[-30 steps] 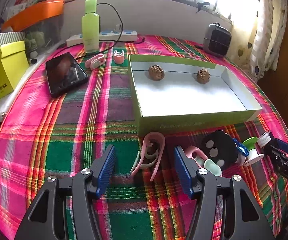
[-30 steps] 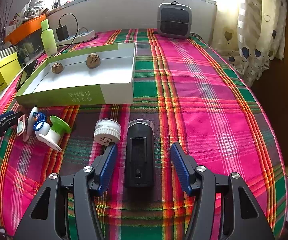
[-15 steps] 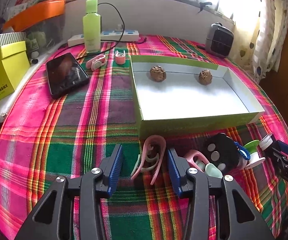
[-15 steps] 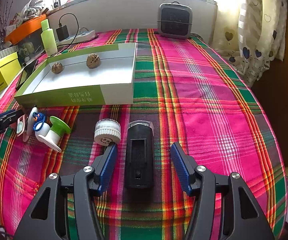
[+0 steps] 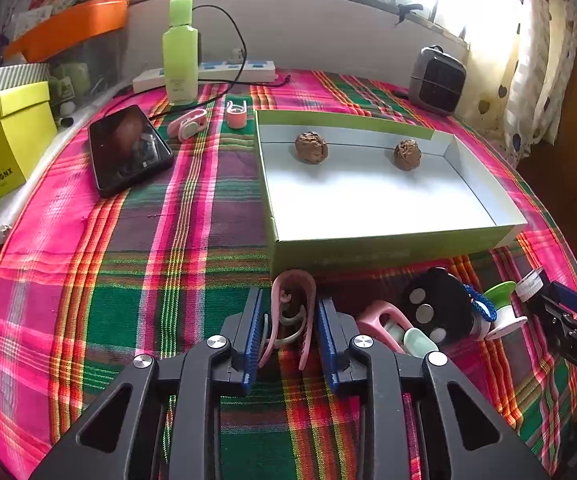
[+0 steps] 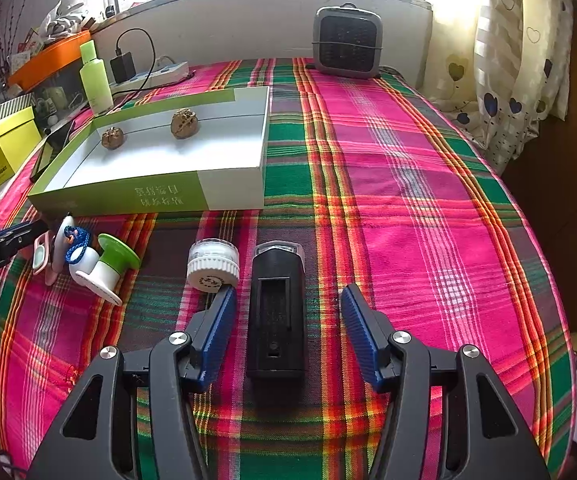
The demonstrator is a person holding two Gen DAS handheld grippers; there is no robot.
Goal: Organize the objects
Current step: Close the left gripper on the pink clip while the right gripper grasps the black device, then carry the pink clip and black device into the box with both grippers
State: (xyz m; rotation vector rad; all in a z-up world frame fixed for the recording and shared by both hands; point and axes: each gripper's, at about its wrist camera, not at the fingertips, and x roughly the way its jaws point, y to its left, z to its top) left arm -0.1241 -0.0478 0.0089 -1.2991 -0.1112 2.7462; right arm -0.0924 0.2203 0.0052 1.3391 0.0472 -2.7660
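Your left tongs (image 5: 288, 332) have just been closing on the pink clip (image 5: 290, 312), and their blue pads (image 5: 253, 336) now sit against its two sides, clamped on it where it lies on the plaid cloth (image 5: 128, 280) just in front of the box (image 5: 388, 244). Your right tongs (image 6: 288, 320) stand apart, one pad on each side of the black case (image 6: 276, 312), with clear gaps between pads and case; the case lies flat on the cloth, in front of the box and off its right corner. Just left of the case, touching your left pad tip, is the white jar (image 6: 213, 264). Further left of it lies the green and white spool (image 6: 102, 270) with a blue cord (image 6: 74, 250), in front of the box's near wall. In the left view a black disc (image 5: 434, 312) and a second pink clip (image 5: 384, 322) lie between the spool and the clamped clip. Inside the box, two walnuts (image 5: 311, 148) rest near its far wall, well apart from each other. Left of the box lies a phone (image 5: 128, 148); beyond it, a green bottle (image 5: 179, 56) stands upright.
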